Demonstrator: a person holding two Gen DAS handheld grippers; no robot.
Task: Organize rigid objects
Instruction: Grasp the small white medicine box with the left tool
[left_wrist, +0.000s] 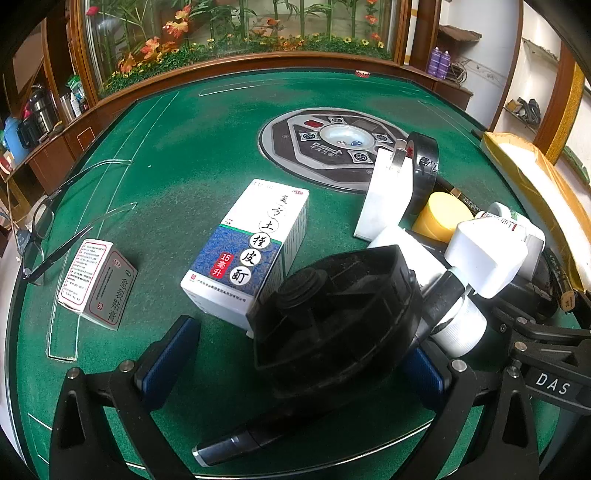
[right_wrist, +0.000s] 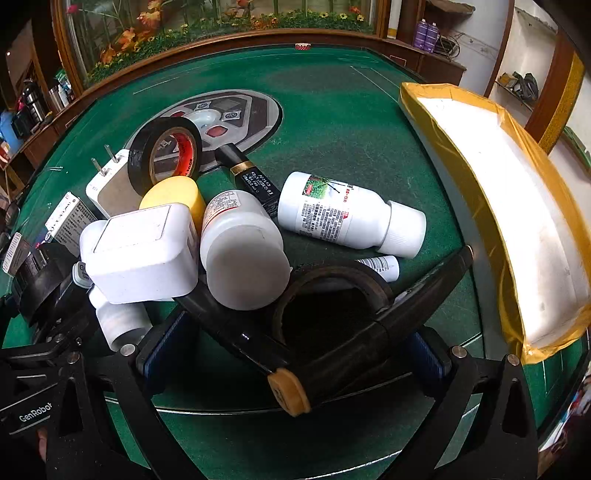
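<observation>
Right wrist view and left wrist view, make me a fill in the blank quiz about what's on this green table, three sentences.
1. The roll of black tape stands on its ____.
2. The eyeglasses lie at the table's ____ side in the left wrist view.
3. The cap of the yellow jar is ____.

Missing words: edge; left; yellow

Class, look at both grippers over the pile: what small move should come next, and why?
Probably shut the left gripper on the black plastic shell: its open fingers already stand on either side of it, and the foam box beside the pile lies empty.
</observation>
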